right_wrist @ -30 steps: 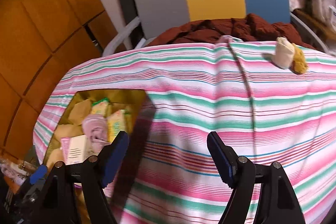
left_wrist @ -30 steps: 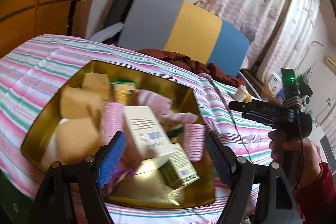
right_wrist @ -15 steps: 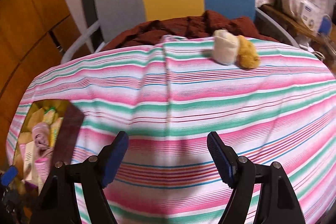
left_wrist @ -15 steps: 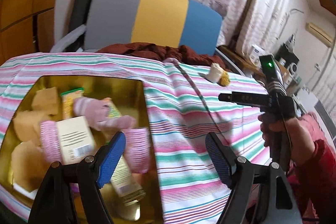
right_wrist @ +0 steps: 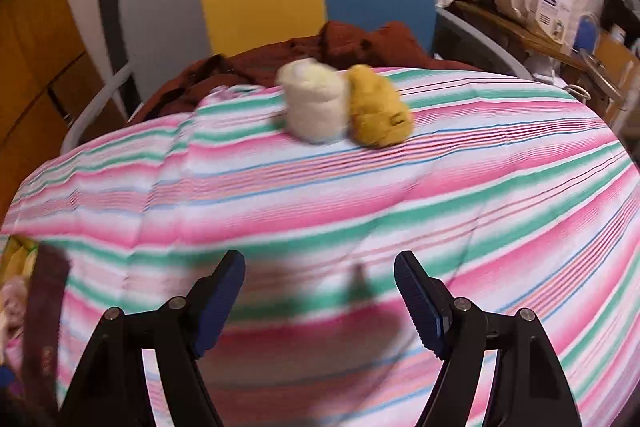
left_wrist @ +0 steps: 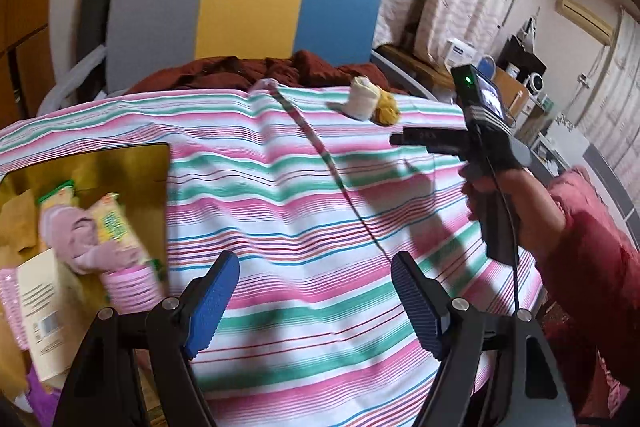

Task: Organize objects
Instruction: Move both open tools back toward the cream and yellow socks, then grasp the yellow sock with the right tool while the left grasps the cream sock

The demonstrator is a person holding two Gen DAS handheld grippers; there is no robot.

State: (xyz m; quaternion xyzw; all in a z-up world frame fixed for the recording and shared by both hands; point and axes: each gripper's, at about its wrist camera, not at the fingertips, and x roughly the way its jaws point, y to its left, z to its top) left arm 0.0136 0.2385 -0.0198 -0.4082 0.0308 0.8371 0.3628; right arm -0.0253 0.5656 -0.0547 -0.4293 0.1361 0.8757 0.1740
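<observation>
Since a second ago, my left gripper (left_wrist: 314, 301) has swung rightward: the gold box (left_wrist: 120, 163) that filled its view then now sits at the left edge, and striped tablecloth (left_wrist: 320, 195) lies between the fingers. My right gripper (right_wrist: 318, 301) has swung the same way and come nearer the two rolled socks; they were small at the far right edge, and now sit just above centre, blurred.

Jaws: both pairs spread wide, nothing between the blue pads, in every frame.

Position of the task's things: the cream sock roll (right_wrist: 314, 101) and the mustard sock roll (right_wrist: 378, 107) touch each other near the far edge of the cloth, ahead of the right jaws and roughly in line with the gap, well apart from the tips. From the left wrist, the cream roll (left_wrist: 362, 97) and mustard roll (left_wrist: 388, 107) lie far ahead and right of centre, just beyond the tip of the right gripper (left_wrist: 424, 139), which my right hand (left_wrist: 516, 203) holds.

Count: sock rolls on the cloth, 2. Gold box, 1, holding a pink sock (left_wrist: 76, 235), a yellow-green packet (left_wrist: 116, 227), a white carton (left_wrist: 44, 311), and further items I cannot separate.

Behind the table: one chair (left_wrist: 240, 7) and a dark red garment (left_wrist: 248, 71).
</observation>
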